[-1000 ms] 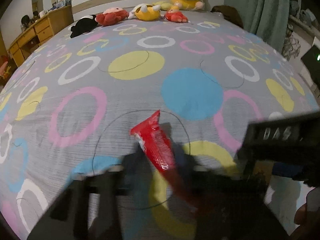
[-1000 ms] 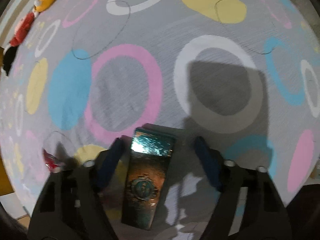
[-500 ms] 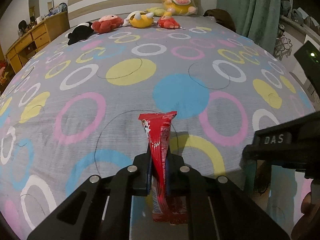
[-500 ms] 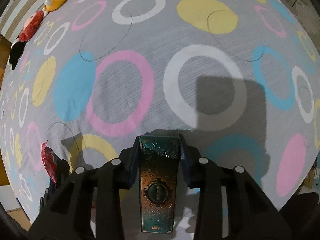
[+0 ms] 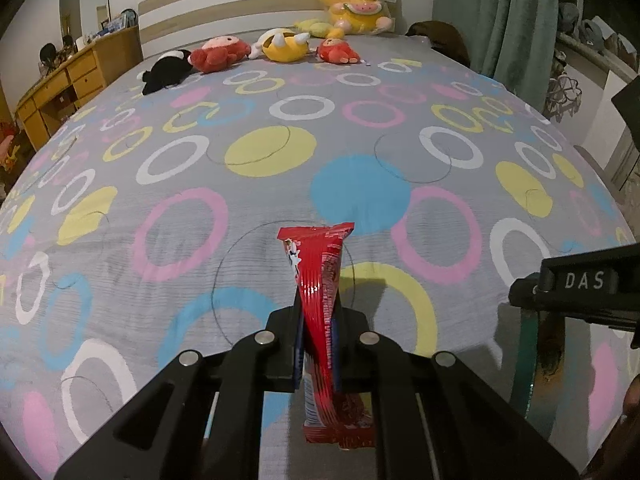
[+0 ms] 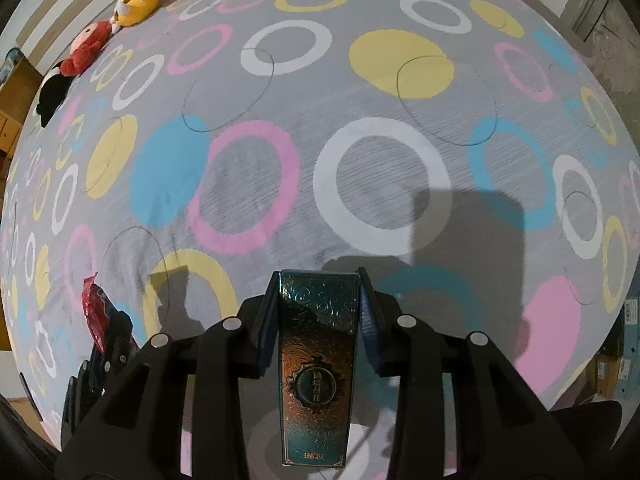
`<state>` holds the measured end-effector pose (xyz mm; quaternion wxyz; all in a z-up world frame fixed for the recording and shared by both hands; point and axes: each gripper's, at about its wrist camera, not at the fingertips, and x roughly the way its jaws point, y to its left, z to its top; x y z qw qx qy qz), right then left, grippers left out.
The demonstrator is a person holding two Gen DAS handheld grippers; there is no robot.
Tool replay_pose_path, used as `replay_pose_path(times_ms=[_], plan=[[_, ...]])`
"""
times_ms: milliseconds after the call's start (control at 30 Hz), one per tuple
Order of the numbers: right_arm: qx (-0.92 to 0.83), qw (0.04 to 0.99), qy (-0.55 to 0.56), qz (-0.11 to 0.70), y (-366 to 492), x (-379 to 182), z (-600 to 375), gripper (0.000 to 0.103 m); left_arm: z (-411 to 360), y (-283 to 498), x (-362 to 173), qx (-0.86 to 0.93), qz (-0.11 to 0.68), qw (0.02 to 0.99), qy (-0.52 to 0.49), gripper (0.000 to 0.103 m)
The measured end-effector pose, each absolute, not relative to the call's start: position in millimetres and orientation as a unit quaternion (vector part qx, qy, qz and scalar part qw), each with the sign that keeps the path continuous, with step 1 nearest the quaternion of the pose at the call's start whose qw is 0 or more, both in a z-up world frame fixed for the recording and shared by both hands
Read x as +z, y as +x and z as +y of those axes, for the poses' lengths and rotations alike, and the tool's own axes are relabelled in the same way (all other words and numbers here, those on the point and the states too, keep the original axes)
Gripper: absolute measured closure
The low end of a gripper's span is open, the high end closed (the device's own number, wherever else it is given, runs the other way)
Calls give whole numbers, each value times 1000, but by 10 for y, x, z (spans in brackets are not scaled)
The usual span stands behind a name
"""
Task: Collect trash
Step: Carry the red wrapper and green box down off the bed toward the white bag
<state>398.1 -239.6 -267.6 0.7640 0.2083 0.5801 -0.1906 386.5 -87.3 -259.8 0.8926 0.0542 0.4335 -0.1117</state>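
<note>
Left tongs [image 5: 318, 344] pinch red wrapper [image 5: 320, 300]; right tongs [image 6: 319, 320] clamp teal box [image 6: 316, 360], label unreadable.

Open bedspread [image 5: 280, 208] ahead; plush toys [image 5: 276, 46] lining the far headboard, seemingly.

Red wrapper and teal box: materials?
Red wrapper: looks like thin glossy plastic film; it shows specular streaks and pinches flat where the left gripper clamps it. Teal box: probably rigid card with metallic embossed foil, keeping its straight edges in the right gripper.
</note>
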Motion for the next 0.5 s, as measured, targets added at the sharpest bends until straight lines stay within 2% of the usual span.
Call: replay_pose_path(times_ms=[500], plan=[[-168,785,203,560,3642,-2337,-2381,68,-820,3494,-2308,-115,427,895,61,92]])
